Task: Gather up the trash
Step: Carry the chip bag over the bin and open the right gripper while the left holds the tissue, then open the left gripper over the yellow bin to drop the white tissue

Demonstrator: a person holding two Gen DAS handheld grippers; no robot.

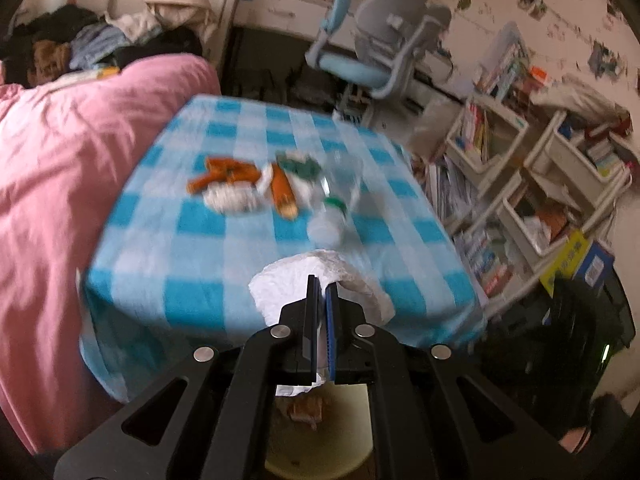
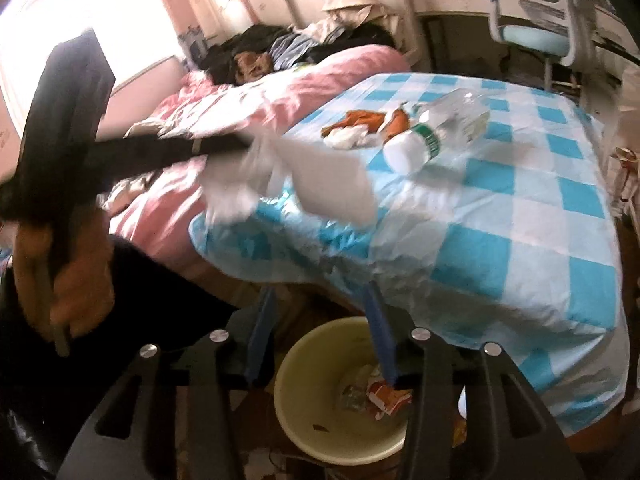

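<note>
One tissue [image 1: 320, 280] pinched in closed left fingers [image 1: 321, 292] above the bucket [image 2: 296, 364], ready for dropping; right fingers [image 2: 320, 344] spread wide, empty, over same bucket.

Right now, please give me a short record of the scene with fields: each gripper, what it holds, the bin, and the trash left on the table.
left gripper: shut on a white tissue, above the near table edge
right gripper: open, empty, over the bin
bin: cream bucket on the floor beside the table, some wrappers already inside
table: blue and white checked cloth
left on table: clear plastic bottle lying on its side, orange wrappers, crumpled tissue
</note>
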